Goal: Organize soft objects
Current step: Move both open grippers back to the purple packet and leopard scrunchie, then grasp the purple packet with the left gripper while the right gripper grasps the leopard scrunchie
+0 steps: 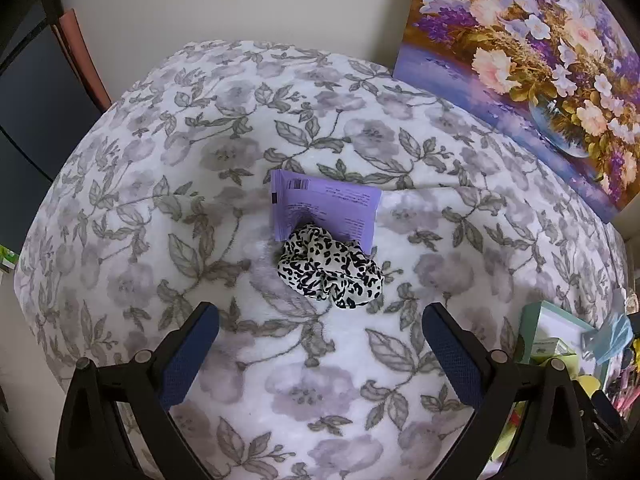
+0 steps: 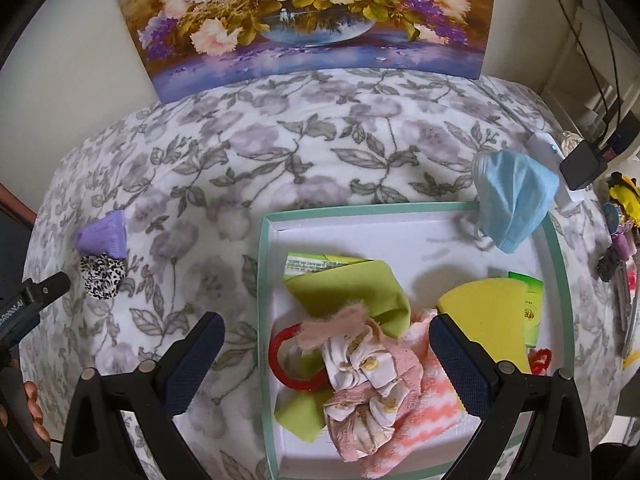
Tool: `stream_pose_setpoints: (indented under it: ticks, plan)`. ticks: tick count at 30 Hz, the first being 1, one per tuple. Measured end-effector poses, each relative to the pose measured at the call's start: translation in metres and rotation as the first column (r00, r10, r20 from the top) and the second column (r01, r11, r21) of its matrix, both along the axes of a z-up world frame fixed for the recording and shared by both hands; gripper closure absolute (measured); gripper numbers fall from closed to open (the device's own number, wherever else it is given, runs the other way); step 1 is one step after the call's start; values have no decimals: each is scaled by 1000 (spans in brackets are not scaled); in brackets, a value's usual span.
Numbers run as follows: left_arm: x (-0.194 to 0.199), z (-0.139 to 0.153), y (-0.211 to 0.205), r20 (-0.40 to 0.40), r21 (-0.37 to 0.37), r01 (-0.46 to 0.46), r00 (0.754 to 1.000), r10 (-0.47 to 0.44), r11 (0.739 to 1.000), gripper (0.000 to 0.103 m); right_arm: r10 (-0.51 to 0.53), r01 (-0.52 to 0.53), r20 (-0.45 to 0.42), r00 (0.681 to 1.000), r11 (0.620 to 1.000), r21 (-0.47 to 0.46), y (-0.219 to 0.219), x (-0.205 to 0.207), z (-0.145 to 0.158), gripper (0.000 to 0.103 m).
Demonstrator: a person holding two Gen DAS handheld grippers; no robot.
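A leopard-print scrunchie [image 1: 330, 266] lies on the floral blanket [image 1: 200, 160], its far edge resting on a purple packet [image 1: 324, 208]. My left gripper [image 1: 320, 356] hovers open just short of the scrunchie, empty. In the right wrist view the scrunchie [image 2: 102, 276] and purple packet [image 2: 102, 236] sit far left. My right gripper [image 2: 326, 364] is open above a mint-rimmed white box [image 2: 264, 280] holding a pink-and-white cloth bundle [image 2: 368, 384], a green cloth [image 2: 352, 292], a yellow sponge [image 2: 484, 312], a red ring [image 2: 280, 356] and a striped pink cloth [image 2: 432, 408].
A blue face mask [image 2: 512, 200] drapes over the box's far right corner. A flower painting [image 2: 304, 16] leans on the wall behind. Small clutter and a charger [image 2: 584, 164] line the right edge. The box corner [image 1: 556, 332] shows at the left view's right side.
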State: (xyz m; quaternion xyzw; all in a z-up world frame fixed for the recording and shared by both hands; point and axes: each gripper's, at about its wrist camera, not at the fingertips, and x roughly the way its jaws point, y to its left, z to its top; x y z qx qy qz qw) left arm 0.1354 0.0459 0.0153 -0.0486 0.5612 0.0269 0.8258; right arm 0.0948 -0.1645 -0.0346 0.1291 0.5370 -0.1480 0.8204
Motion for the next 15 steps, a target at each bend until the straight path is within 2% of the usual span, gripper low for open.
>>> stream_pose_setpoints:
  ticks: [15]
  plan:
    - [1,-3,0,-14,-10,19,1000,-19,1000,2,18,-18,6,1000,1000,-18,10,4,4,0]
